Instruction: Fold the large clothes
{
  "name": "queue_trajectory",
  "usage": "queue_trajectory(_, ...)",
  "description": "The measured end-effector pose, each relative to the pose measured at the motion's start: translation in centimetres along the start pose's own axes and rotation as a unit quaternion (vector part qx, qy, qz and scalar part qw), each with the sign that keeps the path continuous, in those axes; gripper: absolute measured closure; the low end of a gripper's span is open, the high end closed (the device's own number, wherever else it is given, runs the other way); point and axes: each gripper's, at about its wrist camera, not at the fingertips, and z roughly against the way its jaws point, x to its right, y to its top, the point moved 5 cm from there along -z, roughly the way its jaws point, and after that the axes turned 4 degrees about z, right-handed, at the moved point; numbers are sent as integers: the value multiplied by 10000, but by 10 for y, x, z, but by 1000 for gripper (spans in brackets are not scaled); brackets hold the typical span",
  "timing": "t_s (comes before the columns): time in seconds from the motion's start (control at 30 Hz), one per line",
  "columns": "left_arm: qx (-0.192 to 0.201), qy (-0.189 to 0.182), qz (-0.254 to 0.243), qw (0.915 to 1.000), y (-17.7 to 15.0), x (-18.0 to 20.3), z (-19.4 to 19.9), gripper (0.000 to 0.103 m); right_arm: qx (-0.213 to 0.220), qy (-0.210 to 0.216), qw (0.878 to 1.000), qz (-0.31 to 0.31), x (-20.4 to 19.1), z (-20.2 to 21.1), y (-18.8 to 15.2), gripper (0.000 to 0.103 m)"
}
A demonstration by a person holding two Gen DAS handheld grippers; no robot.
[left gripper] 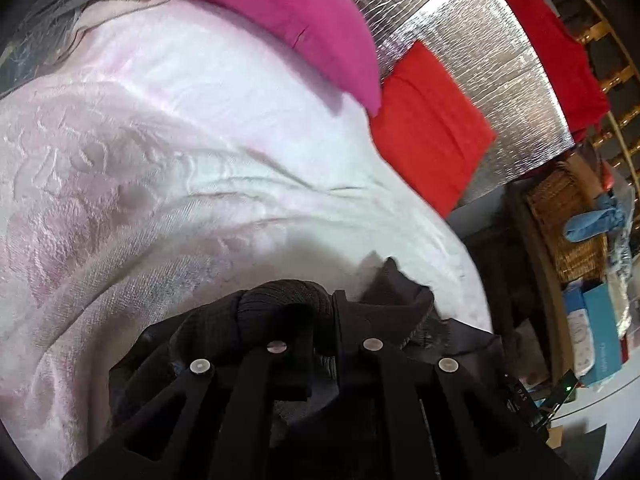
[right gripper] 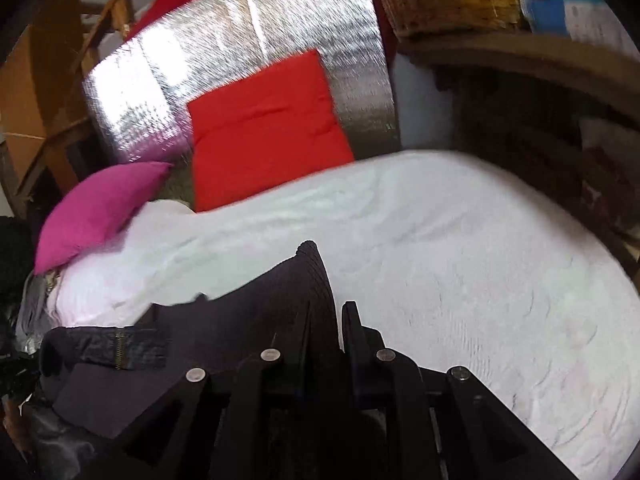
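Note:
A large black jacket (right gripper: 224, 320) with a ribbed hem and a brass zipper hangs between my two grippers above the bed. My left gripper (left gripper: 324, 320) is shut on the jacket's ribbed edge (left gripper: 280, 300), with dark fabric bunched around its fingers. My right gripper (right gripper: 336, 312) is shut on the ribbed hem (right gripper: 316, 280), which stands up between its fingers. The jacket's zipper strip (right gripper: 120, 350) lies at lower left in the right wrist view.
A pale pink-white bedspread (left gripper: 180, 152) covers the bed (right gripper: 460, 260). A magenta pillow (left gripper: 280, 12) (right gripper: 96, 208) and a red cushion (left gripper: 428, 132) (right gripper: 264, 128) lean at a silver foil board (left gripper: 480, 72). A wicker basket (left gripper: 568, 224) and blue boxes (left gripper: 600, 328) stand beside the bed.

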Motion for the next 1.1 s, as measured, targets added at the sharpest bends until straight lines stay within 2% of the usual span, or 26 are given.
queue_trajectory(0.1,-58,128,50,9999,-4,-8,-13,93,-198,86,9993,-298,14,-11,-9,87)
queue_trajectory(0.27,-155,4,159,9998,-5,-9,-13,92,-506,392,9943,-850,35,-21,-20,84)
queue_trajectory(0.33,-211,9,242,9995,-6,-9,-8,85,-564,599,9899,-1157,44,-19,-23,71)
queue_trajectory(0.4,-72,62,279,9996,-5,-7,3,62,-561,651,9854,-1470,56,-11,-25,31)
queue_trajectory(0.43,156,130,262,9995,-3,-5,16,42,-438,729,9831,-1619,63,-2,-24,28)
queue_trajectory(0.47,442,184,207,9986,-1,-2,31,30,-368,804,9813,-1708,68,4,-24,29)
queue_trajectory(0.53,877,413,45,9953,3,1,58,23,-272,872,9786,-1844,80,21,-23,28)
queue_trajectory(0.63,1154,660,-187,9909,2,4,95,22,-120,872,9768,-1955,97,46,-27,28)
queue_trajectory(0.73,1241,691,55,9898,-12,-10,124,22,-140,951,9725,-2119,111,68,-38,28)
queue_trajectory(0.83,1089,642,455,9909,-41,-31,137,20,-240,951,9750,-1992,116,90,-53,28)
queue_trajectory(0.9,864,721,535,9922,-59,-42,141,20,-280,1008,9757,-1925,118,106,-66,28)
queue_trajectory(1.1,552,967,613,9919,-120,-65,152,20,-581,1047,9767,-1783,117,130,-99,28)
